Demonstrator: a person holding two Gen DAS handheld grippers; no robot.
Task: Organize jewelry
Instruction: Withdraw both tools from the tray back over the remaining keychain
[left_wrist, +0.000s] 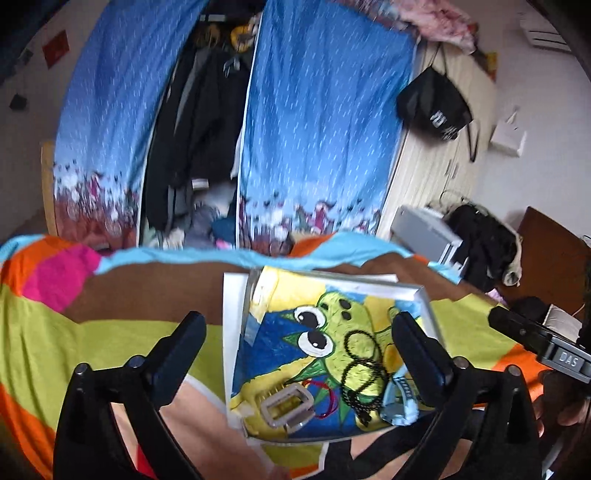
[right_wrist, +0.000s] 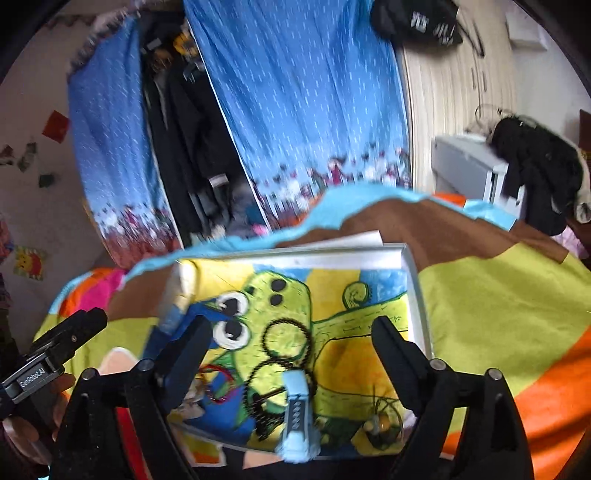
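A shallow grey tray (left_wrist: 424, 299) lined with a green frog drawing lies on the bed; it also shows in the right wrist view (right_wrist: 413, 273). In it lie a black beaded bracelet (left_wrist: 364, 365) (right_wrist: 284, 354), a grey hair claw clip (left_wrist: 286, 408), a light blue hair clip (left_wrist: 400, 404) (right_wrist: 297, 417), a thin red cord (left_wrist: 328, 398) (right_wrist: 218, 384) and a small gold-toned piece (right_wrist: 380, 424). My left gripper (left_wrist: 299, 332) is open and empty above the tray's left part. My right gripper (right_wrist: 291, 339) is open and empty above the bracelet and blue clip.
The bed has a bright green, orange, brown and pink cover (left_wrist: 110, 350). White paper (left_wrist: 231, 314) sticks out under the tray. Beyond the bed hang blue curtains (left_wrist: 325, 129) over an open wardrobe. A grey box (right_wrist: 465, 166) with dark clothes stands at the right.
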